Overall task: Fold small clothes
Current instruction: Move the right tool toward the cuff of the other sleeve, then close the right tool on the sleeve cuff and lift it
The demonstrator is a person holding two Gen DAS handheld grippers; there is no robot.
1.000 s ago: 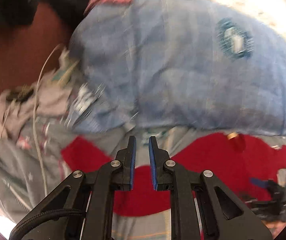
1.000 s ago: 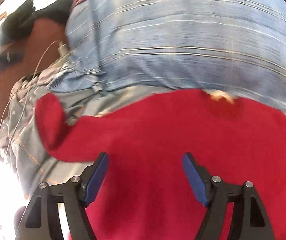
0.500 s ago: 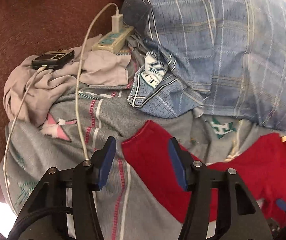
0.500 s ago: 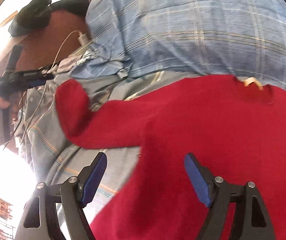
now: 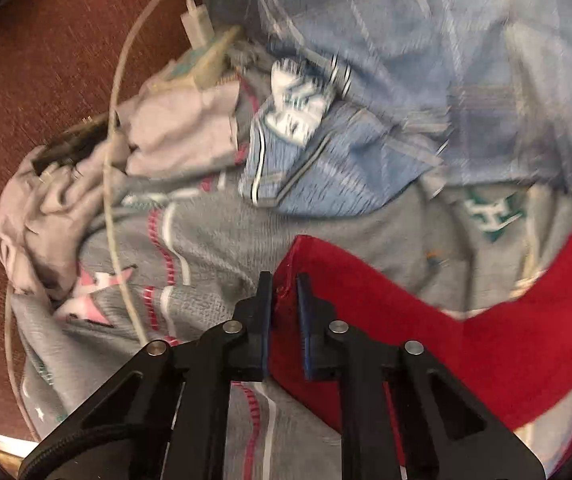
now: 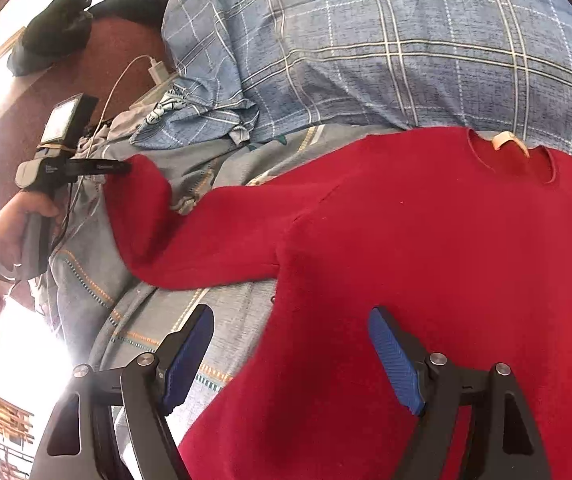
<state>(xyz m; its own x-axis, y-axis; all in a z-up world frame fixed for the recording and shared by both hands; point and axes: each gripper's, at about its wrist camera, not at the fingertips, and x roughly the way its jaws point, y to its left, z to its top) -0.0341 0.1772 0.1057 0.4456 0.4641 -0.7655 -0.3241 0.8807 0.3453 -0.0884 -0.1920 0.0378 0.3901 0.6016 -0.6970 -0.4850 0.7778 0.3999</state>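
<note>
Since the earlier frames the left claw [image 5: 285, 294] has swung from the blue plaid quilt [image 6: 365, 48] down to the sleeve end of the red sweater [image 6: 425, 260], opened around the cuff [image 5: 291, 258], and closed. Its jaws now stand nearly together with the red cuff edge pinched between the pads. The right claw [image 6: 291, 354] has shifted only slightly; it hangs wide open above the sweater's side edge and grips nothing.

Judgement: with the cuff secured, the sleeve fold can begin. The likely next move is to carry the sleeve across the body toward 3 o'clock in the left wrist view.

Condition of the garment:
- The sweater lies spread on the bed, on a grey patterned blanket [image 5: 214, 240], just below the quilt.
- In the right wrist view the body fills the field from 3 to 6 o'clock; the neckline with its pale label [image 6: 505, 142] sits at 1 o'clock.
- The sleeve runs out toward 9 o'clock, bent downward partway along, not flat.
- The fabric looks thick and fuzzy.

A white charging cable [image 5: 116, 184] and a phone [image 5: 74, 146] lie at 10 o'clock, apart from the cuff.
</note>
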